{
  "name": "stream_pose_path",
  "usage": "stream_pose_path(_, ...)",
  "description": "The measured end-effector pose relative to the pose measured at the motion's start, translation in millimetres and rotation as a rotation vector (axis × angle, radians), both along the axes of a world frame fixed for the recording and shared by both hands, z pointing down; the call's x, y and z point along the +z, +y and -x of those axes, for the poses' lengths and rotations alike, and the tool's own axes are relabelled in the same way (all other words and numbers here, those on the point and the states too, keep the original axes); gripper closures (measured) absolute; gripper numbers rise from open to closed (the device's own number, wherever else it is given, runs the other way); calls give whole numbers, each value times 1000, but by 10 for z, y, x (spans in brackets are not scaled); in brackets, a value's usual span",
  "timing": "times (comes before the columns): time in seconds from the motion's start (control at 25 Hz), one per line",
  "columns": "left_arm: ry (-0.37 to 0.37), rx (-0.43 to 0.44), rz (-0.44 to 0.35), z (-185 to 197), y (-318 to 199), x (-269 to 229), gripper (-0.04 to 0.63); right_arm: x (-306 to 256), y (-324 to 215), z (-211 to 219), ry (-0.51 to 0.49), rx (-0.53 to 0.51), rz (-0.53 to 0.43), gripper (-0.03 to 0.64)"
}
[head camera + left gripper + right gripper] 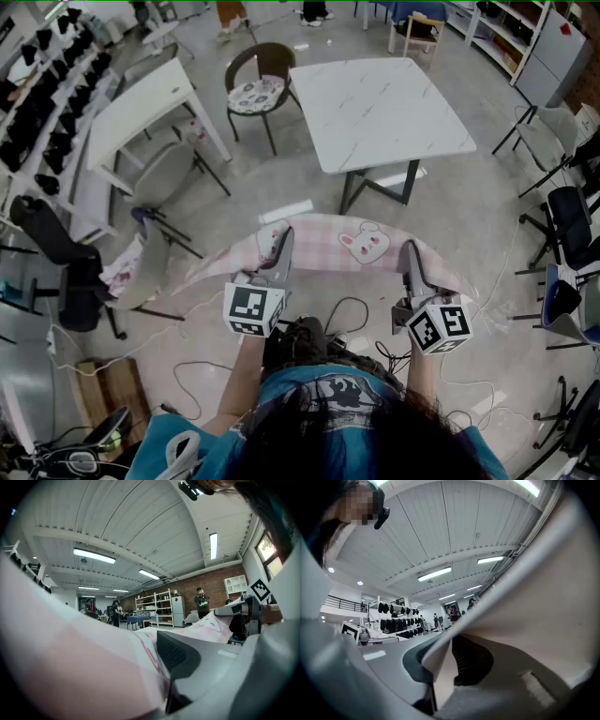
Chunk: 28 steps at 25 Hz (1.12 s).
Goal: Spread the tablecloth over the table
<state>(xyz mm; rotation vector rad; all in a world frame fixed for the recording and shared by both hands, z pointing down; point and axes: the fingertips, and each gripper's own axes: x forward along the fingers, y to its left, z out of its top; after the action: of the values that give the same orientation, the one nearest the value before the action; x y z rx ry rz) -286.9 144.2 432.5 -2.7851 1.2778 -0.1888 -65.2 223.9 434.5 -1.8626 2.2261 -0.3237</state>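
Observation:
A pink checked tablecloth [342,242] with a rabbit print hangs stretched in the air between my two grippers, in front of the person. My left gripper [281,242] is shut on its left corner; in the left gripper view the pink cloth [84,667] fills the frame beside the dark pad [176,654]. My right gripper [411,258] is shut on the right corner, and the cloth's edge [436,656] runs between its jaws in the right gripper view. The white marble-look table [375,108] stands ahead, bare, beyond the cloth.
A round-backed chair [255,89] with a patterned cushion stands left of the table. A white desk [141,103] and grey chairs [164,178] are at the left, black office chairs [572,216] at the right. Cables [347,323] lie on the floor by the person's feet.

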Motion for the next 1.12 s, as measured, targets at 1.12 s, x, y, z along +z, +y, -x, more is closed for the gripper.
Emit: stream_pose_path(1.12, -15, 15, 67, -206, -160, 37, 509, 54, -246, -219, 56, 31, 26, 578)
